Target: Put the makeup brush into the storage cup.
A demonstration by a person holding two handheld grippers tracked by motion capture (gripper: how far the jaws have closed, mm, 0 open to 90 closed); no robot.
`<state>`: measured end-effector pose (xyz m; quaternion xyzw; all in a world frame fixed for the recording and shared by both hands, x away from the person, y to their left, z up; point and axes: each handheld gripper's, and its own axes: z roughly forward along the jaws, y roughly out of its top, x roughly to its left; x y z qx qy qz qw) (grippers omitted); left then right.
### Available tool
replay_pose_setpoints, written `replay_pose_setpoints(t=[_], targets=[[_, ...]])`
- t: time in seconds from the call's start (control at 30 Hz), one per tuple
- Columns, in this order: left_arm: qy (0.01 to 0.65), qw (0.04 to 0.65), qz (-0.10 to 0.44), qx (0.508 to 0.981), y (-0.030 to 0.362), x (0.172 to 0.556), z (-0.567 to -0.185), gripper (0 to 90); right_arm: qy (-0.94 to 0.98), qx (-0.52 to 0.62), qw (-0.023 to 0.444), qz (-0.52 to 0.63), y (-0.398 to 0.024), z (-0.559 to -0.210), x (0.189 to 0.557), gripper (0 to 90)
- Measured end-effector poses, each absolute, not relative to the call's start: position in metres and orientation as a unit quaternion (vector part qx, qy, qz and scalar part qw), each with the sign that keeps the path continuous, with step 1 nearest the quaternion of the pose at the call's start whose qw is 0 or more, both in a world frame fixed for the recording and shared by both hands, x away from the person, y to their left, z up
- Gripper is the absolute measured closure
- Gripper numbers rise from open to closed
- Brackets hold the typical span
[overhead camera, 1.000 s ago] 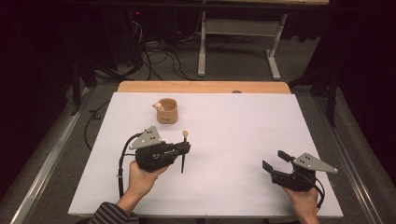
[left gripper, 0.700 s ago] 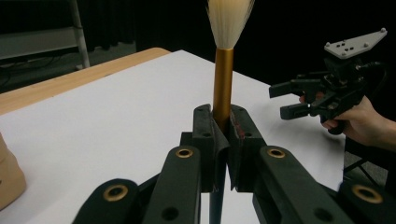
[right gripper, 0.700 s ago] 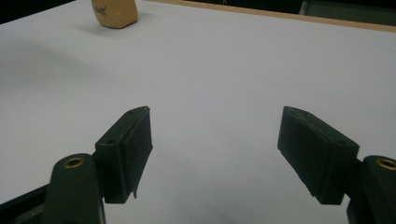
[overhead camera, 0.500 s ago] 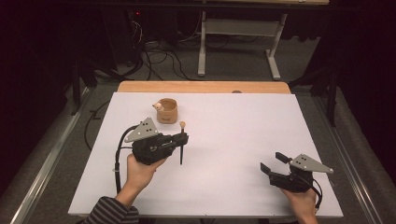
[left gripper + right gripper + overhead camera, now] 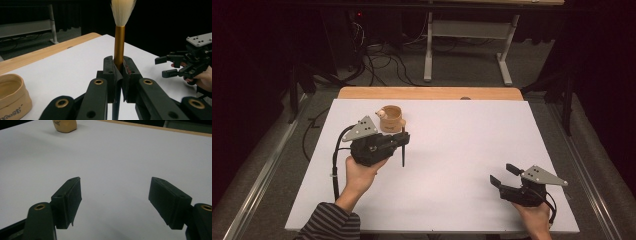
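My left gripper [image 5: 404, 140] is shut on a brush [image 5: 119, 42] with a gold ferrule and pale bristles. The brush stands upright with its bristles up, and its dark handle [image 5: 402, 156] hangs down toward the white tabletop. In the left gripper view the pads [image 5: 110, 72] clamp the ferrule just below the bristles. A tan cup [image 5: 391, 118] sits right behind this gripper, low at the left in the left gripper view [image 5: 12, 97]. My right gripper [image 5: 502, 174] rests open near the front right corner, nothing between its jaws [image 5: 115, 202].
The white table sheet [image 5: 462, 145] covers most of a wooden tabletop, whose bare strip [image 5: 432, 93] runs along the far edge. Beyond it are a desk frame [image 5: 467, 30] and cables on the floor. The right gripper shows far off in the left gripper view [image 5: 175, 65].
The left gripper has carried the brush up and away from the person, closer to the tan cup. The right gripper has stayed where it was.
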<state>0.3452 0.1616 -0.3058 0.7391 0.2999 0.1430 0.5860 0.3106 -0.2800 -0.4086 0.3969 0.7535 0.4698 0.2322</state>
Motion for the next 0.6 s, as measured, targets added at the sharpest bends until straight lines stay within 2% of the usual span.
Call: replay_pose_setpoints(t=[0.6], targets=[[0.317, 0.575, 0.170, 0.735, 0.166, 0.368, -0.296, 83.5, 0.758, 0.389, 0.229, 0.471, -0.278, -0.408, 0.310, 27.9]])
